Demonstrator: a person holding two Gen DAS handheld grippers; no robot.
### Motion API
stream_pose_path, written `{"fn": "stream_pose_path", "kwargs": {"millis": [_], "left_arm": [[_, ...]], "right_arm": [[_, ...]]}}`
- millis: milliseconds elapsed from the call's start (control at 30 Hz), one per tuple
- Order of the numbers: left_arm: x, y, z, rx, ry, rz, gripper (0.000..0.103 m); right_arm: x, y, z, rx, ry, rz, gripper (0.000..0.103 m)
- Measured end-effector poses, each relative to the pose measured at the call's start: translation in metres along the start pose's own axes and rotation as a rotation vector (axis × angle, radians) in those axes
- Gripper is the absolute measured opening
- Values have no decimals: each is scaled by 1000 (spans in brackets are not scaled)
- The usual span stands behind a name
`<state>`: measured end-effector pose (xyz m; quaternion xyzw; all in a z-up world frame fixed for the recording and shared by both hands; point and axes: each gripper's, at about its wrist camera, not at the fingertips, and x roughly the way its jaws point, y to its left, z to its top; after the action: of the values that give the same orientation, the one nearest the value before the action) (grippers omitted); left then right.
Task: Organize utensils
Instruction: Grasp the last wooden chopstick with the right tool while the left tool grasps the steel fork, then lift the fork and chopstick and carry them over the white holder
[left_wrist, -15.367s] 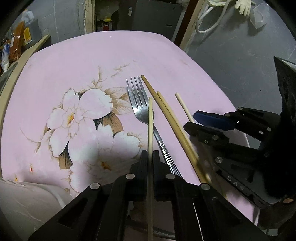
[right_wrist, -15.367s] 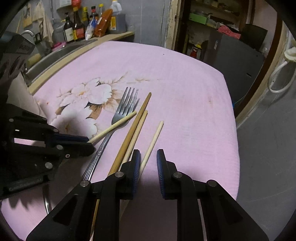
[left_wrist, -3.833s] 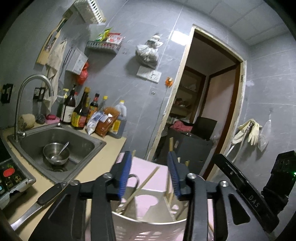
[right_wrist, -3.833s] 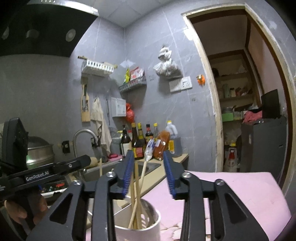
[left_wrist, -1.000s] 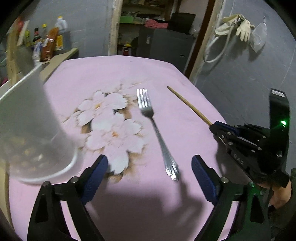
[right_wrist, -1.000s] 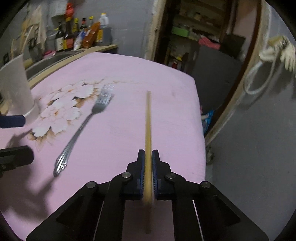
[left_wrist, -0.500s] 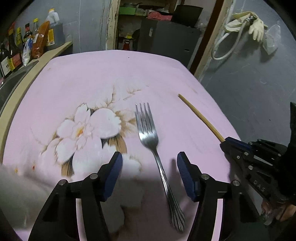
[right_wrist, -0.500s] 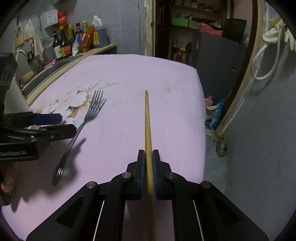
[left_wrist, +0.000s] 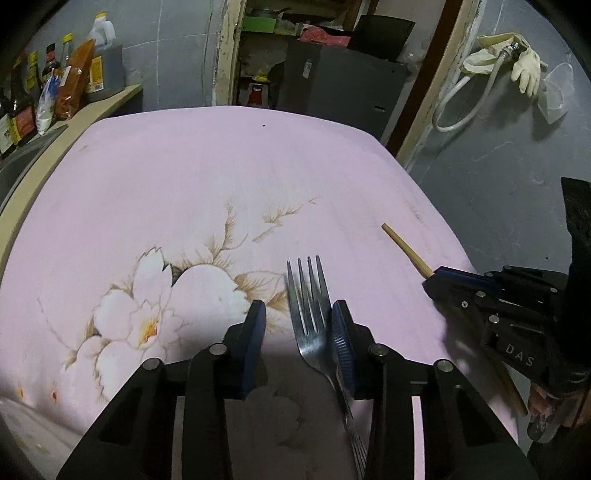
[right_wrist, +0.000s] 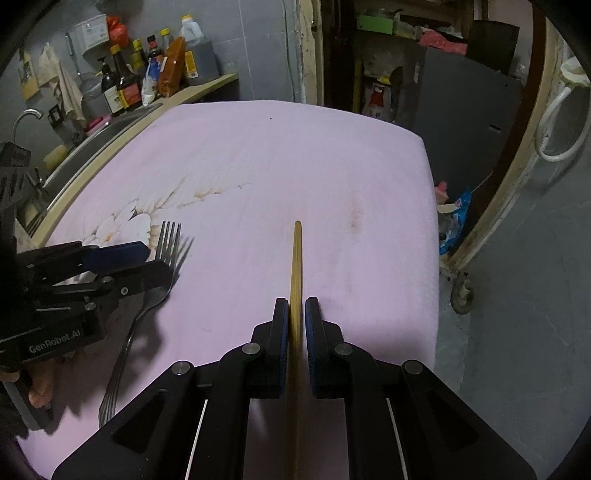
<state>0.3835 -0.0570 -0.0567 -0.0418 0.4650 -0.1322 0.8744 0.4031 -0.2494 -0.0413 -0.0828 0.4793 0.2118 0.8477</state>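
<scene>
A metal fork lies on the pink flowered tablecloth, tines pointing away. My left gripper hangs low over the fork with its jaws closing. The fork's neck runs between the fingers, close against the right pad, with a gap to the left pad. In the right wrist view the left gripper covers the fork at its neck. My right gripper is shut on a brown wooden chopstick, which points forward over the cloth. The right gripper and the chopstick also show at the right.
Sauce bottles stand on the counter at the back left beside a sink tap. The table's right edge drops to the grey floor. Behind it is a doorway with shelves. Gloves and a hose hang on the wall.
My left gripper has moved in over the fork and its jaws have narrowed around the neck. The right gripper, still shut on the chopstick, has shifted across the cloth.
</scene>
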Motion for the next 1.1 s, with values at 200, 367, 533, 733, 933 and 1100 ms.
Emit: {"fn": "stream_pose_path", "kwargs": {"millis": [200, 367, 533, 733, 933, 1100], "left_arm": [[2, 3, 4, -16, -1, -44, 13], [-6, 0, 4, -14, -31, -39, 5], [-19, -14, 2, 44, -69, -45, 0], [-41, -32, -8, 122, -159, -41, 0], [-75, -48, -29, 178, -320, 2, 0], [-103, -49, -48, 174, -452, 14, 0]], "right_arm": [[6, -1, 6, 5, 28, 28, 8], [7, 1, 8, -9, 51, 26, 9], [7, -1, 11, 32, 70, 38, 5], [-16, 1, -4, 120, -22, 101, 4], [-66, 27, -31, 116, -272, 82, 4], [-103, 51, -52, 118, -502, 40, 4]]}}
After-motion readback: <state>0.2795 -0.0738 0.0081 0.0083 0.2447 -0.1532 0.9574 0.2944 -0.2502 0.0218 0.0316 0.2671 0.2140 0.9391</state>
